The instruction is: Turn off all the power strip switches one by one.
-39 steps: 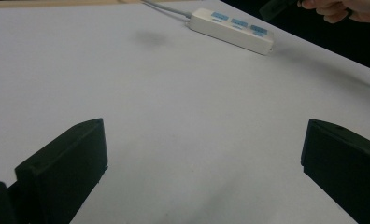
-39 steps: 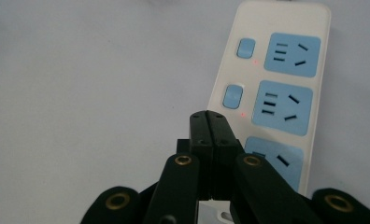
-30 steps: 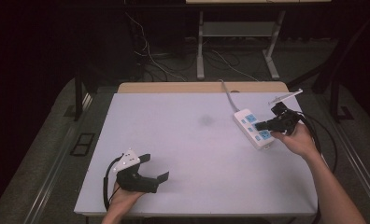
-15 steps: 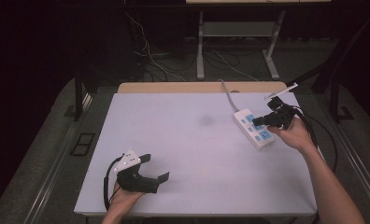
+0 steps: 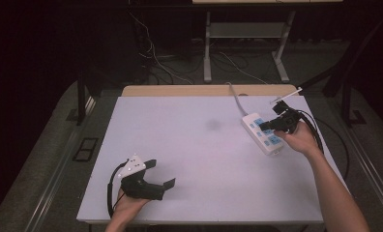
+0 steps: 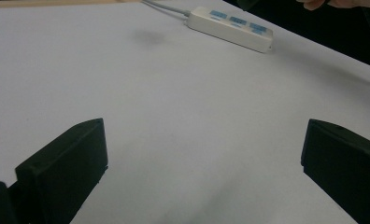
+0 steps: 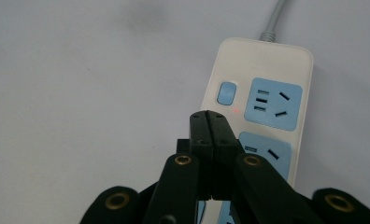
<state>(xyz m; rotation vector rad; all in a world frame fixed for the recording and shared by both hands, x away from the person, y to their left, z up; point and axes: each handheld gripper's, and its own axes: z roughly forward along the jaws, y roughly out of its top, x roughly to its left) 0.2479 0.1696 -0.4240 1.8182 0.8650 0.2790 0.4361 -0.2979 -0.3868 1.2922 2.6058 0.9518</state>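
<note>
High cam looks fwd/down over desk [image 5: 204, 145]; both tool cams low, sharing power strip [image 6: 230, 28], right's prob. closest.

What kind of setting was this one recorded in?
Probably a lab or recording studio: a bare white table under dark surroundings, loose cables on the floor behind, and only a power strip laid out.

Power strip [image 5: 263, 133] on table [image 5: 194, 145] far right; left tool [image 5: 155, 186] near left.

The white power strip [image 5: 263, 133] with blue sockets lies flat at the bench's [image 5: 189, 145] two o'clock, cord toward twelve.
</note>
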